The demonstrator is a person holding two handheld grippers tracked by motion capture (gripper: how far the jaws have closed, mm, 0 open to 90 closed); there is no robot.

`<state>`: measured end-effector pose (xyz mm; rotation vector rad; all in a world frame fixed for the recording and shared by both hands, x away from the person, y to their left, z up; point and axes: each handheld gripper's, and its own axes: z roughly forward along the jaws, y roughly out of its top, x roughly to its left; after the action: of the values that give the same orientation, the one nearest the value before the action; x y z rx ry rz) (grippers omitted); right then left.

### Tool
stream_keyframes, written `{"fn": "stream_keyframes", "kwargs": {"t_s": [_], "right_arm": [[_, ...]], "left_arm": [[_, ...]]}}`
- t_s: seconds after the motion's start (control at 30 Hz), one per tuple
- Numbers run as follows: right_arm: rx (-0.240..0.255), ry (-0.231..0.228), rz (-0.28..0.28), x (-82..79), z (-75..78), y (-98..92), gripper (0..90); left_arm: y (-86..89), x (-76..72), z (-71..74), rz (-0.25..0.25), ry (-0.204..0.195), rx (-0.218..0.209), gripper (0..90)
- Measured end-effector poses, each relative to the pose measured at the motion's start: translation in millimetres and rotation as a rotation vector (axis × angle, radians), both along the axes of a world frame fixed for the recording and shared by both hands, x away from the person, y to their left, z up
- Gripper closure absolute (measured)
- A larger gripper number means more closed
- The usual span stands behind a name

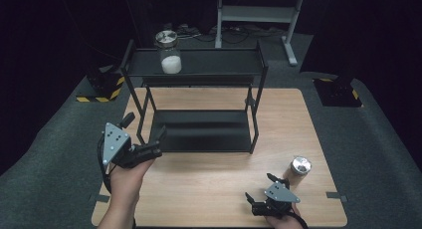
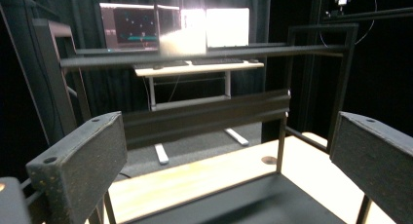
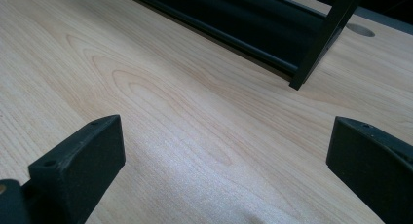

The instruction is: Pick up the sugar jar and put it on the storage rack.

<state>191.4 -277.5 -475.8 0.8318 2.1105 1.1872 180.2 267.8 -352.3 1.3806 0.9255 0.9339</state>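
Sitting lowest in the high view, at about five o'clock on the wooden table: the right gripper, held in a hand at the near edge, jaws spread wide and gripping nothing. Showing the same in the right gripper view, two black jaws standing well apart over bare pale wood grain, nothing between them.

Standing just beyond, toward one o'clock of that gripper and near it: a small jar, the thing closest to the work. Looking squat and cylindrical, capped with a shiny silver lid catching the light, body brownish below; contents too small to tell. Resting upright on the table near its right edge, untouched.

Hovering at about eight o'clock of the table: the left gripper, grey three-cornered plate on top, jaws open and holding nothing, pointing toward the front left leg of the black rack. Looking through the spread jaws in the left gripper view at the rack's dark lower shelf and front rail.

Occupying the table's middle and twelve o'clock side: that two-tier rack, lower shelf lying bare and dark.

Standing farthest, at eleven o'clock on the top shelf: a clear glass jar, silver-lidded, upright, holding something white in its bottom part.
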Motion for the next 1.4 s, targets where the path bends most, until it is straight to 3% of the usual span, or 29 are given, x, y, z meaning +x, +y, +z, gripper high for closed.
{"fn": "stream_keyframes", "kwargs": {"t_s": [0.73, 1.4], "right_arm": [[0.0, 0.003, -0.003, -0.1, 0.4, 0.6, 0.0], [-0.011, -0.002, -0.006, -0.9, 0.5, 2.8, 0.0]], "left_arm": [[-5.7, -21.6, -70.1, -0.037, 0.11, 0.015, 0.4], [-23.1, -24.8, -124.5, -0.092, 0.266, 0.108, 0.4]]}}
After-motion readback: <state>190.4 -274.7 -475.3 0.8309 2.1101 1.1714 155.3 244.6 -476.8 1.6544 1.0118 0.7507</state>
